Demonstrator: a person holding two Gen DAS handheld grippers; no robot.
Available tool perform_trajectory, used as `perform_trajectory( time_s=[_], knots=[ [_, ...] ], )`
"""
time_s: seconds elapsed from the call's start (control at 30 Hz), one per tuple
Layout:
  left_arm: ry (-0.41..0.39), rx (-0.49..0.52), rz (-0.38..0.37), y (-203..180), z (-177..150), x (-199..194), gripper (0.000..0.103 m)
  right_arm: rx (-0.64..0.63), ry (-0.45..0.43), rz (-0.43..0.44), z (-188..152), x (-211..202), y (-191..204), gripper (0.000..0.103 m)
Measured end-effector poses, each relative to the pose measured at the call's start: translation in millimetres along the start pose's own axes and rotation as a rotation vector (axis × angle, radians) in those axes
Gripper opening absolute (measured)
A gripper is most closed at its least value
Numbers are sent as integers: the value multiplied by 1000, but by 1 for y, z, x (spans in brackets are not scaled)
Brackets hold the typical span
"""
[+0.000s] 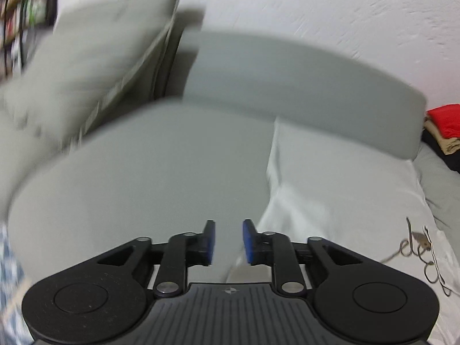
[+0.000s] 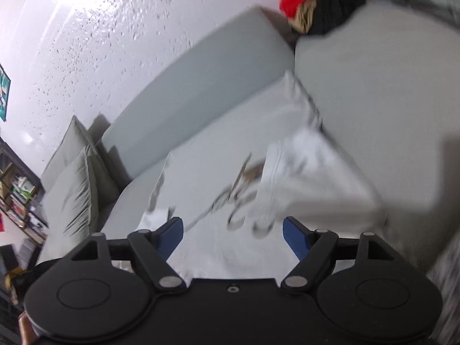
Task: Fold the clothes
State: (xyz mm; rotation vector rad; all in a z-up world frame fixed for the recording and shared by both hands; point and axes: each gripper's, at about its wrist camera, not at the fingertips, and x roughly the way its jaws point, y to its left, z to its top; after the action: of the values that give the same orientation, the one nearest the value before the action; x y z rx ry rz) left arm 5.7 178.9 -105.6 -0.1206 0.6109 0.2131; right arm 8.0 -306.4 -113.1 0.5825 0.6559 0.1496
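Both tongs [image 1: 228, 240] [image 2: 233, 237] gape empty over white shirt [image 2: 230, 172] on grey sofa [image 1: 143, 172]

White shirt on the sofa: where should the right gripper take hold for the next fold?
Probably the loose folded-over flap of the white shirt, along its stitched edge. It sits raised above the flat printed part, so a pad can slip beneath it. Come in from the sofa's front; the right gripper is already open and empty.

Grey sofa [image 1: 161, 172]; textured white wall [image 1: 330, 8]
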Motion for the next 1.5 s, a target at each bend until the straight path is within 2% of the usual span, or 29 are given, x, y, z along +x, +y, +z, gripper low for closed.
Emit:
perform_trajectory(
  time_s=[0.07, 0.1, 0.13, 0.17, 0.2, 0.27, 0.4, 0.43, 0.5, 0.63, 0.73, 0.83, 0.87, 0.93, 0.97, 1.07, 1.17, 1.2, 1.27, 1.33, 1.43, 1.5],
  knots=[
    [7, 55, 8, -15, 4, 20, 20, -35, -24, -30, 18, 1, -2, 76],
    [22, 81, 16, -23, 7, 33, 20, -56, -20, -66, 29, 9, -7, 67],
    [36, 107, 23, -31, 9, 46, 20, -83, 8, -75, 41, 22, -13, 54],
    [50, 126, 36, -38, 12, 58, 20, -103, 41, -95, 50, 36, -19, 23],
    [63, 143, 51, -45, 15, 69, 19, -122, 75, -116, 59, 51, -26, 12],
    [97, 148, 58, -53, 19, 88, 19, -129, 71, -203, 70, 74, -34, 12],
    [155, 159, 86, -62, 16, 107, 19, -113, 49, -245, 79, 106, -40, 13],
    [185, 163, 99, -63, 13, 113, 20, -120, 63, -262, 80, 116, -40, 13],
    [229, 166, 123, -61, 6, 122, 28, -130, 115, -323, 76, 133, -45, 14],
    [248, 136, 124, -47, 4, 112, 33, -141, 136, -356, 66, 128, -49, 15],
    [263, 108, 134, -32, -1, 97, 33, -92, 158, -343, 60, 104, -53, 15],
    [288, 100, 101, -21, -8, 75, 33, -24, 185, -313, 50, 76, -58, 18],
    [296, 101, 100, -18, -11, 67, 33, -12, 194, -309, 45, 66, -59, 24],
    [302, 100, 101, -10, -17, 52, 33, 4, 197, -294, 35, 48, -60, 29],
    [296, 99, 100, -7, -20, 45, 33, -2, 203, -288, 30, 39, -59, 34],
    [262, 100, 97, -1, -27, 25, 32, -23, 198, -287, 20, 14, -57, 38],
    [207, 60, 7, 2, -31, 4, 30, -28, 141, -282, 13, -9, -56, 36],
    [184, 62, -13, -2, -30, 2, 30, -36, 108, -248, 14, -13, -54, 35],
    [135, 77, -43, -13, -28, -2, 30, -64, 56, -203, 17, -13, -49, 26],
    [108, 105, -51, -27, -25, 4, 30, -75, 28, -171, 17, -7, -43, 26],
    [114, 172, -34, -53, -27, 18, 30, -53, 35, -130, 13, 17, -35, 26],
    [143, 231, -10, -70, -31, 30, 32, -70, 38, -144, 8, 34, -28, 26]
  ],
)
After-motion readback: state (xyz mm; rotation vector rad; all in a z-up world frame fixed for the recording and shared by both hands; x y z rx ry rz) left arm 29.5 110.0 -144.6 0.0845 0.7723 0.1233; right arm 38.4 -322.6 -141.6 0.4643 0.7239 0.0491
